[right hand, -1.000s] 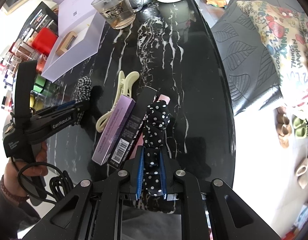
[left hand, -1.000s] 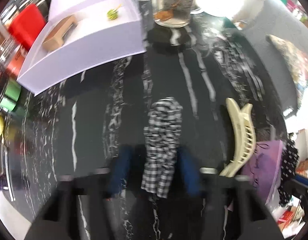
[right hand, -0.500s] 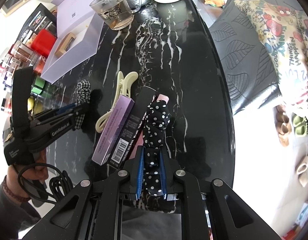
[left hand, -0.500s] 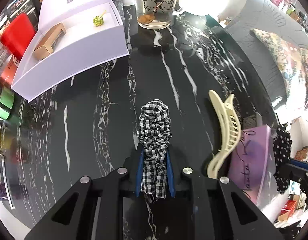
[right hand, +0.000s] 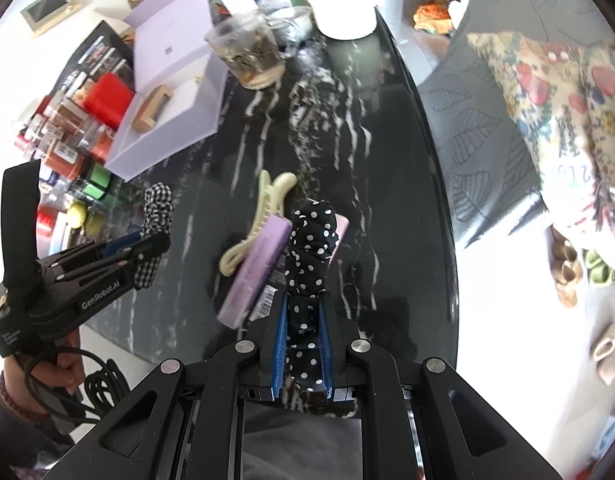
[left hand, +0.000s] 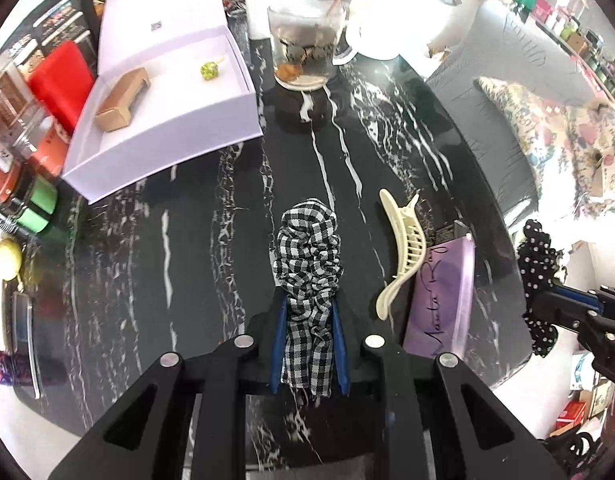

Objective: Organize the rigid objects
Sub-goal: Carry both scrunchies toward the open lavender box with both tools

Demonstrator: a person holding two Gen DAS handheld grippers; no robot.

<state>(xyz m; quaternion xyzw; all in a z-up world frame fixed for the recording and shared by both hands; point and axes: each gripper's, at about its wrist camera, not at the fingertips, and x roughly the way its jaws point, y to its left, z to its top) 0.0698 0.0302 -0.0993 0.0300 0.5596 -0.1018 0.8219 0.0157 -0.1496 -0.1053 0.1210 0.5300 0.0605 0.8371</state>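
Note:
A black-and-white checked scrunchie (left hand: 307, 248) hangs between the blue pads of my left gripper (left hand: 307, 308), which is shut on it above the black marble table (left hand: 187, 260). My right gripper (right hand: 303, 304) is shut on a black polka-dot scrunchie (right hand: 311, 240), held over a purple box (right hand: 259, 268). A cream claw clip (left hand: 403, 256) lies beside that purple box (left hand: 443, 292). In the right wrist view the left gripper (right hand: 147, 246) holds the checked scrunchie (right hand: 157, 208) off the table at the left. An open white box (left hand: 167, 148) sits at the back left.
The white box holds a brown cardboard piece (left hand: 121, 100) and a small green item (left hand: 210, 71). A glass mug (left hand: 303, 48) stands behind. A red box (left hand: 61, 80) and green jars (left hand: 37, 208) crowd the left edge. A grey sofa (right hand: 487, 128) lies past the table's right edge.
My left gripper has shut on the checked scrunchie and lifted it off the table. The right gripper has risen a little with the polka-dot scrunchie still in it.

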